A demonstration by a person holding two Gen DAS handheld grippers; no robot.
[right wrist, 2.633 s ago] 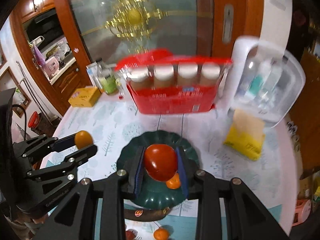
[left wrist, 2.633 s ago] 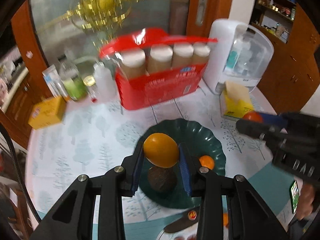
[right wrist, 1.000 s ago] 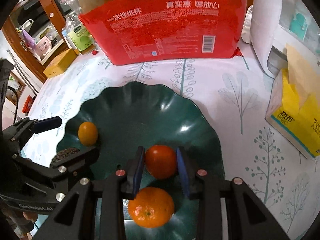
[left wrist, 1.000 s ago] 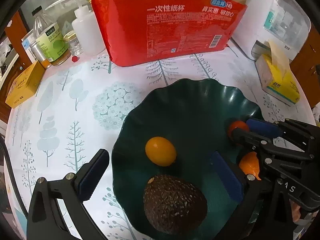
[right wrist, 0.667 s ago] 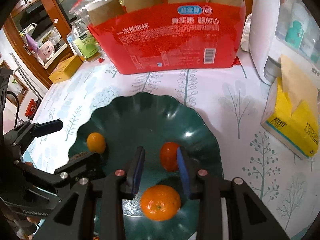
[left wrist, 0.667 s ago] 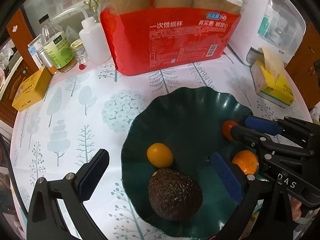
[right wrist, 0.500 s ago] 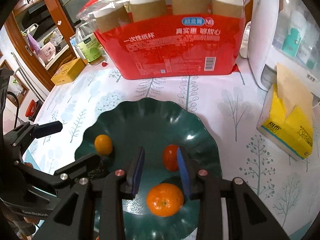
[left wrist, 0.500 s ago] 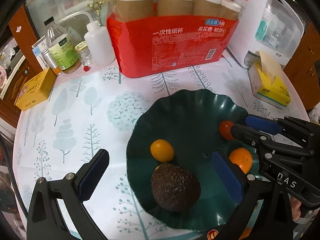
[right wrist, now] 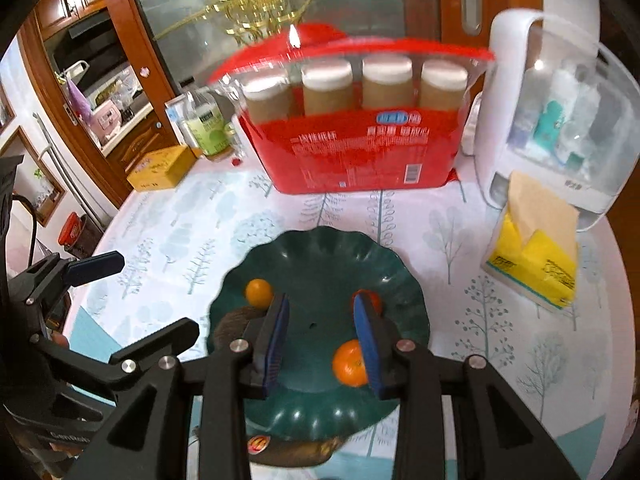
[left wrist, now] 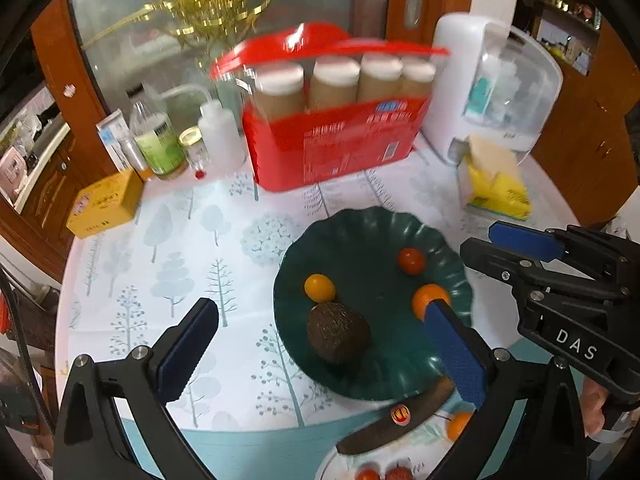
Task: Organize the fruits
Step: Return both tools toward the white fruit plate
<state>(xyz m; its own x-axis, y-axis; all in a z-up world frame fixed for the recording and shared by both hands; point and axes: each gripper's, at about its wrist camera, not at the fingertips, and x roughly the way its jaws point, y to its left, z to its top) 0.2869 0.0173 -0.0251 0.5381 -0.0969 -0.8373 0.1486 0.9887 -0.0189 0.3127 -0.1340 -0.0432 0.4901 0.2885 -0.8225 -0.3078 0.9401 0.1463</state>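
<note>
Both tongs have come up off the plate [right wrist: 320, 420] since a second ago: it now sits smaller and further below your fingers in both views, and the tomato [left wrist: 411, 261] that was between the right pads then lies free on it.

Left tongs [left wrist: 320, 344]: you've got them wide apart, nothing between the pads, touching nothing.

Right tongs [right wrist: 322, 340]: jaws narrow but not together, a clear gap, empty. In the right view the tomato [right wrist: 374, 300] and mandarin [right wrist: 348, 362] only peek out from behind the right pad [right wrist: 366, 344], down on the plate, not gripped.

All four fruits are on the green plate: avocado [left wrist: 338, 334] at the near side, yellow fruit [left wrist: 319, 288] just behind it, tomato toward the far side, mandarin [left wrist: 426, 300] on the right.

Knife [left wrist: 394, 420] lies just at the plate's near rim, on a second plate [left wrist: 332, 466] with a few more small fruits.
</note>
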